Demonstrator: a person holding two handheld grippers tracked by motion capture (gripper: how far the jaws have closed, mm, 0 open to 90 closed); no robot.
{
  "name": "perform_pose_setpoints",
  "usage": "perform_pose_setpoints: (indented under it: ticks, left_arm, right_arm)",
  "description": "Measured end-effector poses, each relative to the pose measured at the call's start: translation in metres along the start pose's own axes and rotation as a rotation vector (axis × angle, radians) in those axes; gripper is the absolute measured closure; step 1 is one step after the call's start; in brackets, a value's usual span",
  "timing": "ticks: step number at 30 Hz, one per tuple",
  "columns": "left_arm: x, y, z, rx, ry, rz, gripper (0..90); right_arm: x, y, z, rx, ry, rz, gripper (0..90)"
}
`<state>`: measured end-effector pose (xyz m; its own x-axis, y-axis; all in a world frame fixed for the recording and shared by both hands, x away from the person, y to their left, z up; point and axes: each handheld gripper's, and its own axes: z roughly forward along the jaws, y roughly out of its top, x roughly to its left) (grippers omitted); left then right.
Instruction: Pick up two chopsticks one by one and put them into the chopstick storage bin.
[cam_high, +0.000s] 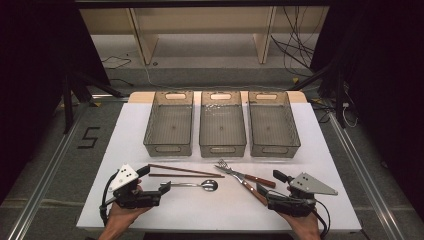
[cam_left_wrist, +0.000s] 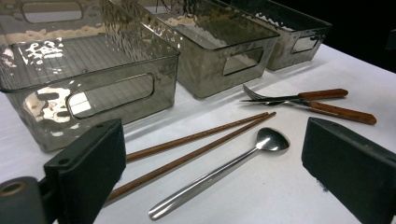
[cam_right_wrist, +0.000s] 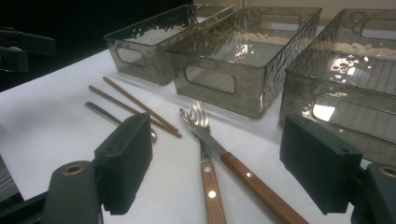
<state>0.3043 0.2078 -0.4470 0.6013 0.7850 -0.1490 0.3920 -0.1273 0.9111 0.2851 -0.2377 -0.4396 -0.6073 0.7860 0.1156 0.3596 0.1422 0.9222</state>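
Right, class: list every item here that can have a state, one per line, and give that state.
Left bin: upright, empty.
Middle bin: upright, empty.
Right bin: upright, empty.
Chopsticks: flat on the table, side by side.
Spoon: flat, bowl up.
Fork and knife: flat, crossed.
Left claw: open, holding nothing.
Right claw: open, holding nothing.

Chopsticks (cam_high: 185, 172) and spoon (cam_high: 192, 185) left of crossed fork (cam_high: 245, 175) and knife (cam_high: 247, 186), before three bins (cam_high: 222, 125).

Left hand-held gripper (cam_high: 156, 181) low, jaws apart, right hand-held gripper (cam_high: 266, 182) likewise, both gripped from below
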Motion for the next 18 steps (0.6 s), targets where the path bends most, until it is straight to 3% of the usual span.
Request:
perform_pose_setpoints:
  ticks: [3,11,17,18]
  left_arm:
    - [0.001,0.001,0.002,0.017,-0.001,-0.007,6.0]
    - [0.005,0.007,0.007,0.1,-0.015,0.024,6.5]
    - [0.008,0.022,0.015,0.186,-0.002,0.088,7.1]
    - [0.009,0.027,0.018,0.218,-0.005,0.104,7.1]
  right_arm:
    - [0.0,0.0,0.0,0.0,0.001,0.0,26.1]
    - [0.0,0.0,0.001,0.003,0.006,0.002,26.2]
    - [0.0,0.001,0.001,0.003,0.012,-0.002,26.3]
    - [0.0,0.001,0.001,0.005,0.013,-0.002,26.3]
